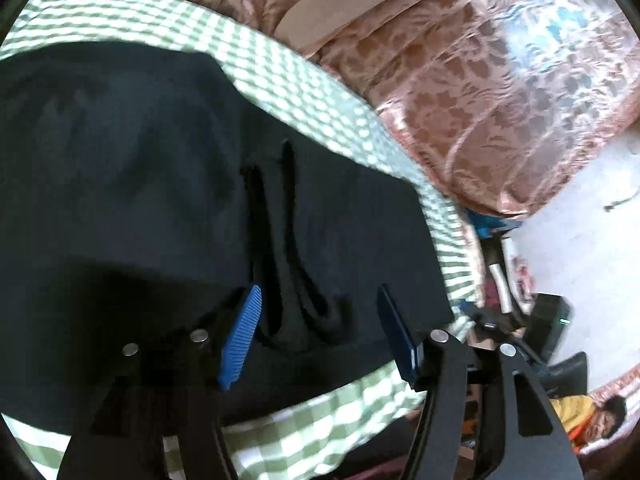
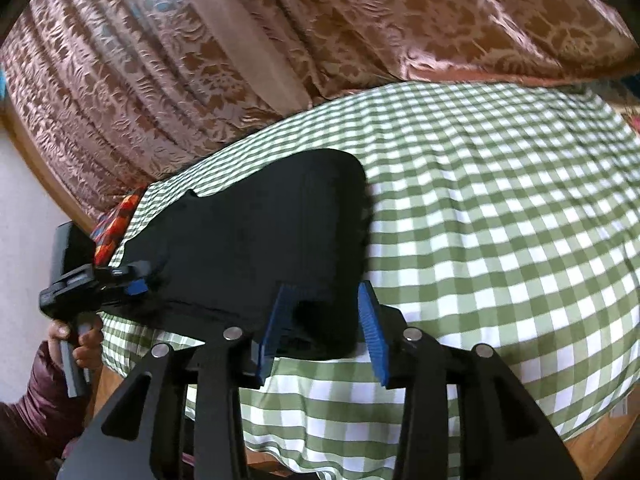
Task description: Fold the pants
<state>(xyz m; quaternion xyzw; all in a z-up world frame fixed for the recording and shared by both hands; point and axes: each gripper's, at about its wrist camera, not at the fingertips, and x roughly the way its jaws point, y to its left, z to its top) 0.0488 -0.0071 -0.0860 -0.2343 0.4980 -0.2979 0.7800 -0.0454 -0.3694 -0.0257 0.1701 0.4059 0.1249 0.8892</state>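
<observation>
Black pants (image 1: 140, 184) lie flat on a green-and-white checked cloth (image 1: 304, 76). In the left wrist view, my left gripper (image 1: 320, 292) is open just above the waistband end, with the black drawstrings (image 1: 288, 248) lying between its blue fingers. In the right wrist view the pants (image 2: 256, 240) show as a folded dark block. My right gripper (image 2: 324, 292) is open at its near right corner, with that corner between the fingers. The left gripper (image 2: 132, 276) also shows at the pants' left edge in the right wrist view.
A brown floral bedspread (image 2: 360, 20) lies behind the checked cloth (image 2: 500, 220). In the left wrist view, floor clutter (image 1: 532, 312) and a person in yellow (image 1: 584, 416) lie to the right. A colourful patterned item (image 2: 116, 224) sits at the cloth's left corner.
</observation>
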